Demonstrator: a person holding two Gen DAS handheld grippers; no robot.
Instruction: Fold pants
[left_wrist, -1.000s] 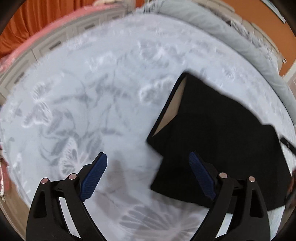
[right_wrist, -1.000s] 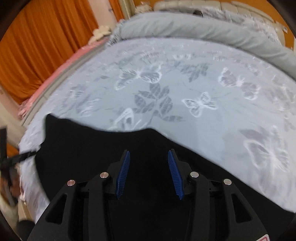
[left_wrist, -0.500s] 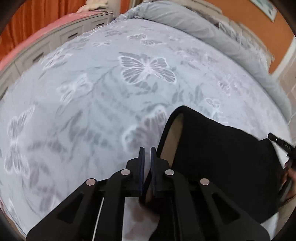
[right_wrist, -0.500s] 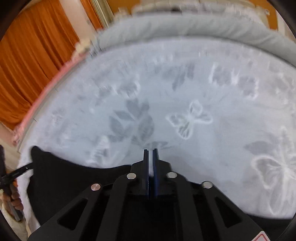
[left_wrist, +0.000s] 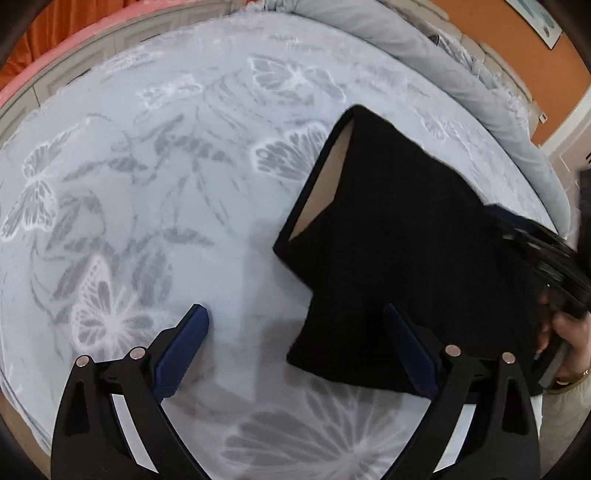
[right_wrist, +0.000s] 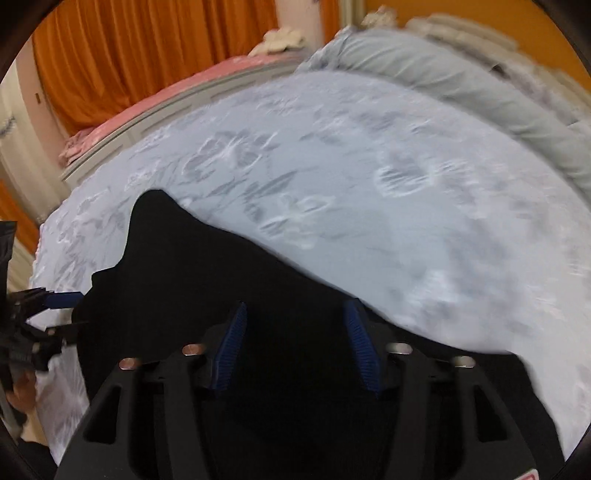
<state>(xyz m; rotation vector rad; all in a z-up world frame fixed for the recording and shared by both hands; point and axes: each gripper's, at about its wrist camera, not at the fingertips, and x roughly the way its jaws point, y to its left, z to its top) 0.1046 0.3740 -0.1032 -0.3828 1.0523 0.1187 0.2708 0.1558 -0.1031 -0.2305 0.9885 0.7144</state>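
The black pants lie folded on the pale butterfly-print bedspread, with a tan lining showing at the open waistband edge. My left gripper is open above the folded lower-left corner; its right finger is over the cloth, its left over the bedspread. In the right wrist view the pants fill the lower left. My right gripper is open over the black cloth, holding nothing. The right gripper also shows blurred at the left view's right edge.
A rolled grey duvet runs along the far side of the bed. Orange curtains and a pink-topped ledge stand beyond the bed's left side. The other gripper shows at the right view's left edge.
Both grippers were shut half a second ago and are open now. Both have lifted back from the pants; the right view is motion-blurred.
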